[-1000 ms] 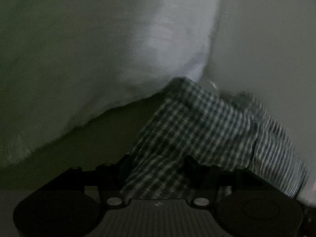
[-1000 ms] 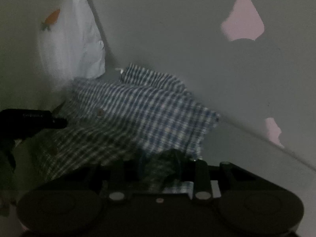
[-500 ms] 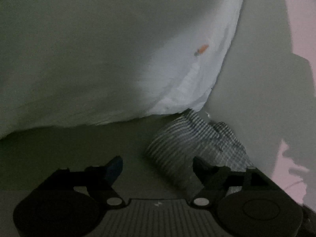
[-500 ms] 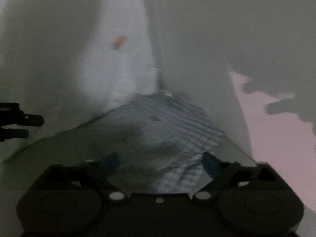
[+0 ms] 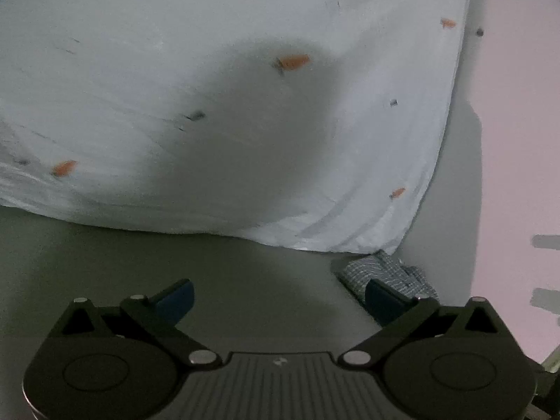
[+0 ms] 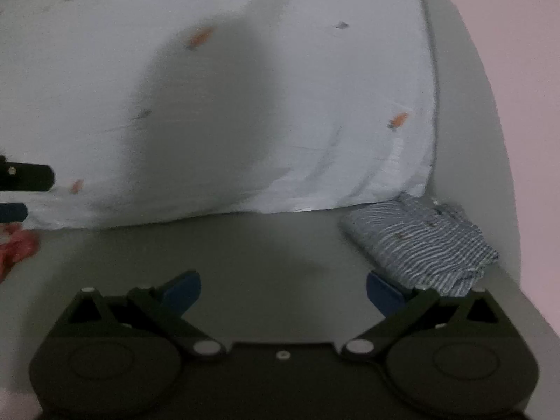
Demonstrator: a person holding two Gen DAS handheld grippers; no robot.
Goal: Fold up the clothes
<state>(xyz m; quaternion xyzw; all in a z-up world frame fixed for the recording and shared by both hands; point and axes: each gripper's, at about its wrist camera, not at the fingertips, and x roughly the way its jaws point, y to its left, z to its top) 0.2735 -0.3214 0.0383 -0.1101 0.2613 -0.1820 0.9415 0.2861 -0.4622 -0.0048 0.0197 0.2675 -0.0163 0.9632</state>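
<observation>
Shirt (image 6: pixel 420 241) released, folded, parked at right edge of desk (image 6: pixel 262 255).
A second ago both tools gripped the checked cloth; now left tool (image 5: pixel 278 295) and right tool (image 6: pixel 282 290) are backed off, jaws wide, holding nothing. Shirt lies as a compact bundle just beside the corner of the white sheet (image 5: pixel 210 122), near the wall. This piece looks finished; likely next garment is the red cloth (image 6: pixel 15 245) at far left. Count: one folded shirt, one sheet, one red item, two tools.
</observation>
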